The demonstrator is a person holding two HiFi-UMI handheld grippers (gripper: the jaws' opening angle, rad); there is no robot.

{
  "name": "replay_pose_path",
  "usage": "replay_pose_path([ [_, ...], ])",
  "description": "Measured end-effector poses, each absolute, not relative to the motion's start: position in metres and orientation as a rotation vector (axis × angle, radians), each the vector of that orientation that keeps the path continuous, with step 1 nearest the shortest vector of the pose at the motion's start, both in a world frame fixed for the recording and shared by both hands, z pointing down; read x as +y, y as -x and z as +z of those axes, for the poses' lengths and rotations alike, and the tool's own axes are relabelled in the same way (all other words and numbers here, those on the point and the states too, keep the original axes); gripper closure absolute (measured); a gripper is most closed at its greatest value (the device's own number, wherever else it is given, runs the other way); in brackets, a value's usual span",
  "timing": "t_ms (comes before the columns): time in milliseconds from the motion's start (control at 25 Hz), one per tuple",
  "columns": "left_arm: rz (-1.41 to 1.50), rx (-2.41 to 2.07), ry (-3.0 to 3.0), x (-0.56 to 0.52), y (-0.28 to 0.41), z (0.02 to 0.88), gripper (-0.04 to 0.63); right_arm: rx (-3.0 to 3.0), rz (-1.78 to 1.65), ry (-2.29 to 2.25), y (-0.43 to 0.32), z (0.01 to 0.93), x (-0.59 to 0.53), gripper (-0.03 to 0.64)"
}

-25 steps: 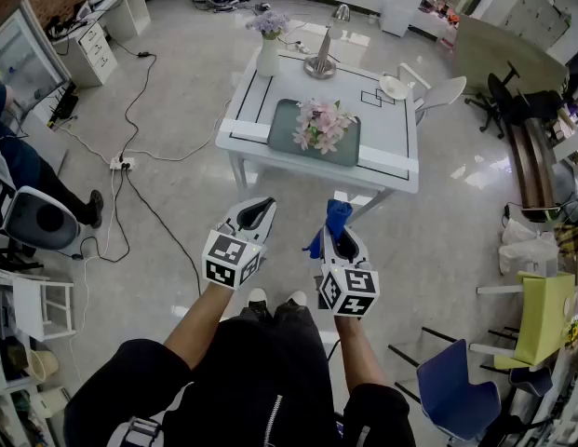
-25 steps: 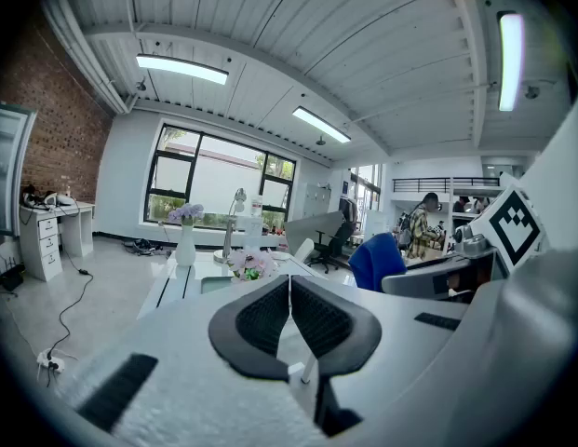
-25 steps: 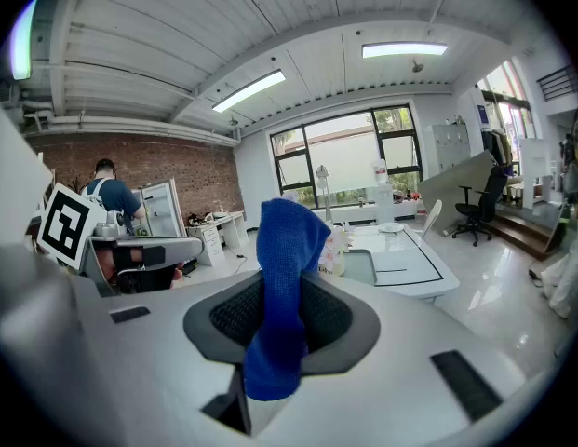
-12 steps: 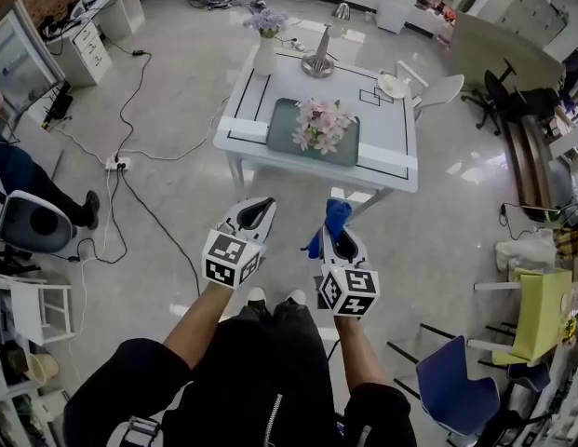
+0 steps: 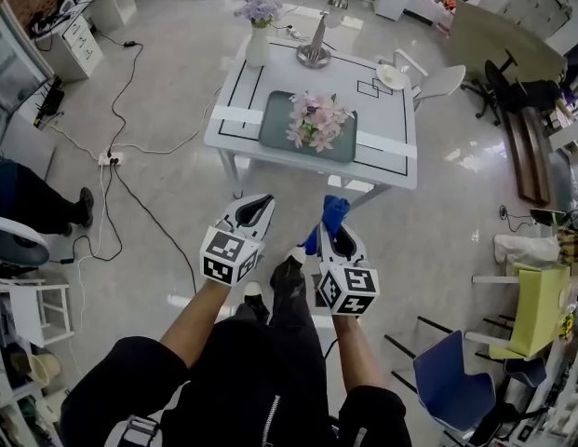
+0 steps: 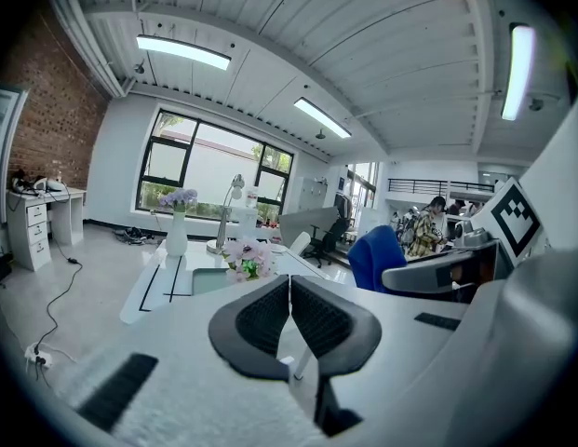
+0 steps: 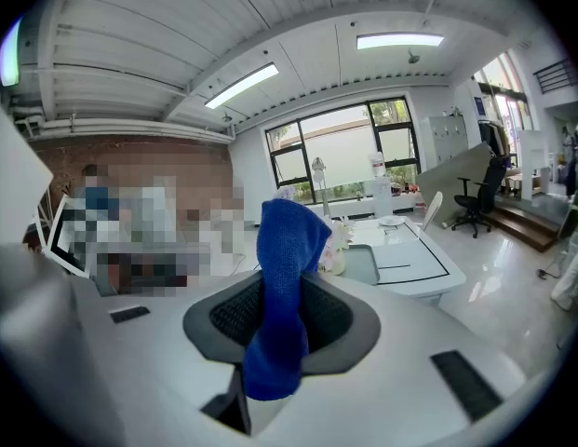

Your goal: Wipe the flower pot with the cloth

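The flower pot (image 5: pixel 316 124) holds pink flowers and stands on a grey tray (image 5: pixel 277 119) on the white table (image 5: pixel 391 147), well ahead of both grippers. My right gripper (image 5: pixel 335 218) is shut on a blue cloth (image 5: pixel 331 214); in the right gripper view the cloth (image 7: pixel 284 287) stands up between the jaws and hangs down in front, partly hiding the pot (image 7: pixel 337 242). My left gripper (image 5: pixel 254 209) is shut with nothing in it. The left gripper view shows its jaws closed together (image 6: pixel 289 291) and the pot (image 6: pixel 247 259) far off.
A white vase of purple flowers (image 5: pixel 258 45), a desk lamp (image 5: pixel 316 54) and a small plate (image 5: pixel 393 75) stand at the table's far side. A white chair (image 5: pixel 442 82) is beyond it. Cables (image 5: pixel 130 170) cross the floor at left; a blue chair (image 5: pixel 451 380) is at right.
The person has stepped toward the table, one foot now forward, and the table sits slightly higher in view. Both grippers keep their pose and the cloth stays held.
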State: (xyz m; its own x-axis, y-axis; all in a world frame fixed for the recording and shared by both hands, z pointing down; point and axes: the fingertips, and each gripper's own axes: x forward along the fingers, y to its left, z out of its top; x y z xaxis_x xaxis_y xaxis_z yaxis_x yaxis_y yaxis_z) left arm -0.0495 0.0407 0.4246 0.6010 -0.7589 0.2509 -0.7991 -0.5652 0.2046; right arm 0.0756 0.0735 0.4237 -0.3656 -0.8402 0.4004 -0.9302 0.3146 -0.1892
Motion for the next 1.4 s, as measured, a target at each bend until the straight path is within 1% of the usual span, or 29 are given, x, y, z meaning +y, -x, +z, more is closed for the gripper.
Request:
replay_pose_path([
  [200,0.213,-1.248,-2.534,0.026,0.038,0.431,0.58,-2.34,0.614,-1.605,-0.084,0.435,0.058,0.52],
  [720,0.363,-1.238,-2.518,-0.07,0.0,0.459,0.58,-2.326,0.807,-1.548,-0.125,0.48,-0.056,0.52],
  [1040,0.432,-1.177,-2.543,-0.097,-0.038,0.475,0.58,-2.266,0.958,-1.479,-0.154,0.528,-0.112,0.52],
  [1400,0.51,-1.1,-2.555,-0.11,-0.056,0.494,0.58,-2.231,1.073,-1.362,-0.151,0.578,-0.169,0.52],
])
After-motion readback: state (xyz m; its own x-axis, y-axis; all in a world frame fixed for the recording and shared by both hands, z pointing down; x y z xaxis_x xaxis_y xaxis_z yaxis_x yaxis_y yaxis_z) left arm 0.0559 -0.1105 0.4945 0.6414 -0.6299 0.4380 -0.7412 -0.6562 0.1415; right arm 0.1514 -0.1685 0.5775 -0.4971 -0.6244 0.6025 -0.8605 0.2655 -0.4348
